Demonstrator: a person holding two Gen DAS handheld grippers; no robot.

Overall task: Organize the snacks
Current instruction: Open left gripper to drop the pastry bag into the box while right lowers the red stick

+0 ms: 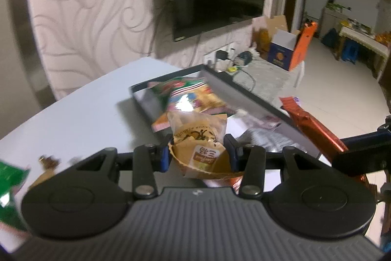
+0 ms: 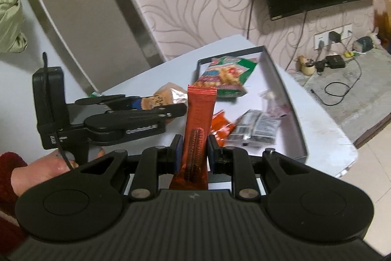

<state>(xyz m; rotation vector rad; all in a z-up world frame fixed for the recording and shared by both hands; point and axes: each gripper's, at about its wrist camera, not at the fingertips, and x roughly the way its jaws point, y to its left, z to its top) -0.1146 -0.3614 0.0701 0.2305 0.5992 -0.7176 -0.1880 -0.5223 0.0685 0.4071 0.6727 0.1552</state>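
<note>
Box (image 2: 286,89) part-filled; left claw (image 1: 199,151) clamping tan packet (image 1: 199,136), right claw (image 2: 194,151) clamping red bar (image 2: 199,111); green packet (image 1: 9,177) at 9 o'clock on bench (image 1: 73,114) left.

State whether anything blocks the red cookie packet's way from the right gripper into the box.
Nothing visible does: the red cookie packet is held above the table, and the open box ahead has bare floor left.

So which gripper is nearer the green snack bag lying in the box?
Left. The left gripper, shut on a tan packet, sits just short of the green snack bag in the box. The right gripper, shut on a red bar, is farther back.
</note>
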